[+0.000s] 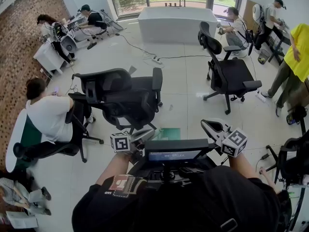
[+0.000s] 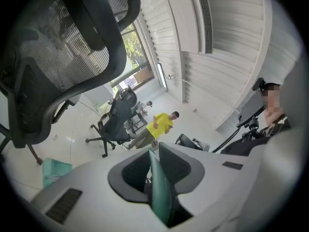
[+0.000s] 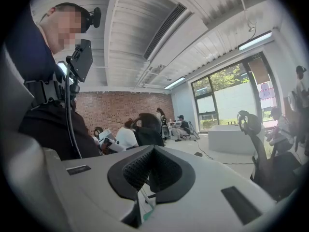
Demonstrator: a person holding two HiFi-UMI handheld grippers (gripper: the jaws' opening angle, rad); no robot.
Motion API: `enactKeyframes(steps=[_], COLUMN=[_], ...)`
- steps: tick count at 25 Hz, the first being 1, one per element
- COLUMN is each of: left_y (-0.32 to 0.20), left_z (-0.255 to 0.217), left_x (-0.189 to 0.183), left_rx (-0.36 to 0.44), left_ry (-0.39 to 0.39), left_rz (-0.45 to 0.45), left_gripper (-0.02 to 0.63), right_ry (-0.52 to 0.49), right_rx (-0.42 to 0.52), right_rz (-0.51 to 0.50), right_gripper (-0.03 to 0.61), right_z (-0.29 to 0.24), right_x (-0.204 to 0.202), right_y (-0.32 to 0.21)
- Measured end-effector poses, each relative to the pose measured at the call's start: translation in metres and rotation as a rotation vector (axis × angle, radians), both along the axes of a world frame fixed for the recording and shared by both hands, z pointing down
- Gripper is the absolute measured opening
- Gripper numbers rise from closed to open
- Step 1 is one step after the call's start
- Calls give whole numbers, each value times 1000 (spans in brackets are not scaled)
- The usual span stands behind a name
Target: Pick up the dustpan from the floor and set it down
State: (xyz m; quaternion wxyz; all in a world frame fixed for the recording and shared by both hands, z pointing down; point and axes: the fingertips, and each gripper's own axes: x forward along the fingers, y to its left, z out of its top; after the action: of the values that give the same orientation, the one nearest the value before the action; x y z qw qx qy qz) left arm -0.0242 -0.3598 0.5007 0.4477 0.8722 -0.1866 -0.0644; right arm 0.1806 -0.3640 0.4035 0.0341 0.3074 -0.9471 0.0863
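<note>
Your left gripper [image 1: 149, 136] clamps a thin edge of the teal ribbed plastic dustpan [image 1: 168, 134], which shows just beyond its tips beside the black mesh office chair [image 1: 123, 98]. Your right gripper [image 1: 205, 125], jaws pressed together on nothing, hovers well apart at right.

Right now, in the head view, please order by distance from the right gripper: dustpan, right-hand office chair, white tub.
From the right gripper:
1. The green dustpan, low down just to its left.
2. The black office chair, ahead on the right.
3. The white tub, far off by the windows.
</note>
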Motion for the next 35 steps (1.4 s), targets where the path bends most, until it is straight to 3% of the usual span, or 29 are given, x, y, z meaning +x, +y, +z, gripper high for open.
enactKeyframes(steps=[7,21,28,35], left_y=[-20,-33,-58,-95], left_z=[4,21,110,248], left_x=[-2,2,9,32], left_rx=[42,-17,-112,-231], left_ry=[3,-2,-47,-99], left_rz=[5,13,35,106], left_gripper=[89,88,83,77], right_ry=[-14,-17,-13,37], right_rx=[20,-12,-57,-153], right_rz=[-3,11,50,138], right_gripper=[11,9,9,11], right_z=[0,10,33,84], right_x=[-2,-1,13,36], right_y=[-18,-32,-50,-74])
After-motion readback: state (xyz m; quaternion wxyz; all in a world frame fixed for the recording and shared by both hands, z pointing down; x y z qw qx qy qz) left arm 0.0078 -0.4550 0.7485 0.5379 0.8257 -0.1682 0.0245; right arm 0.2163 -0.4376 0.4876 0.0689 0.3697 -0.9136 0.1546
